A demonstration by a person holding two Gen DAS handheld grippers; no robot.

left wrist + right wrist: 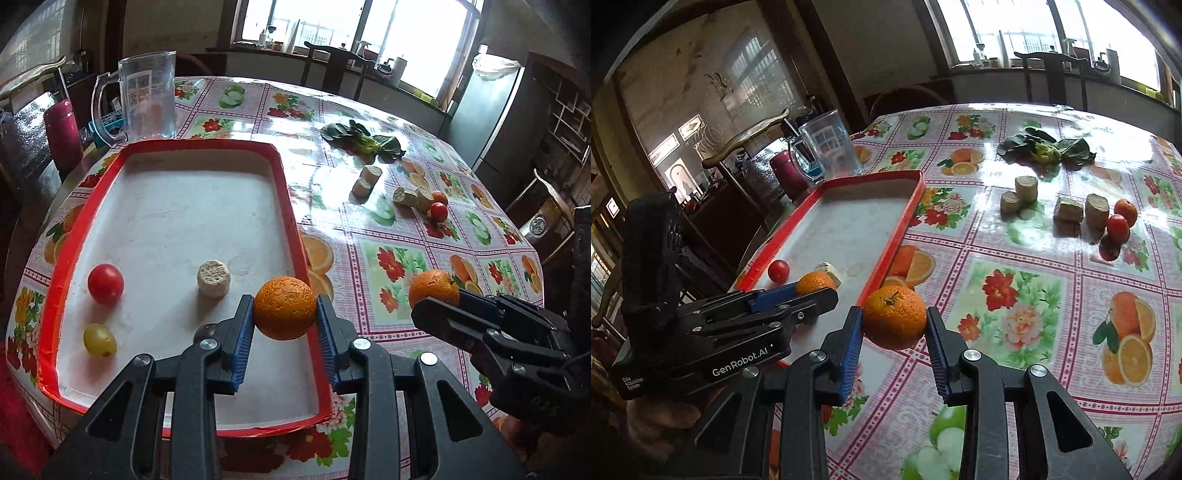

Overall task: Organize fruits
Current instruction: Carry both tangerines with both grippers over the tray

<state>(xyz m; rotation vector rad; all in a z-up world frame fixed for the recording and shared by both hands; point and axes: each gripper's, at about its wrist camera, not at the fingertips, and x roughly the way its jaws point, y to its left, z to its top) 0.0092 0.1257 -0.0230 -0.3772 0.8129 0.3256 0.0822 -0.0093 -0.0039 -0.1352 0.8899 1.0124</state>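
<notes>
While each gripper (284, 314) (894, 321) clamps an orange (285, 307) (894, 316), the tray (291, 206) lies below

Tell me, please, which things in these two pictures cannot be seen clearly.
- Dark round item in the tray: left wrist view, half hidden by the left gripper.
- Cut piece: right wrist view, partly behind the left gripper's orange.
- Table's near edge: both views, covered by grippers.

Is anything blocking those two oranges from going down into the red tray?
Nothing visible blocks them. The left tongs hold their orange over the tray's near right corner. The right tongs hold their orange just outside the rim, over bare tablecloth.
</notes>
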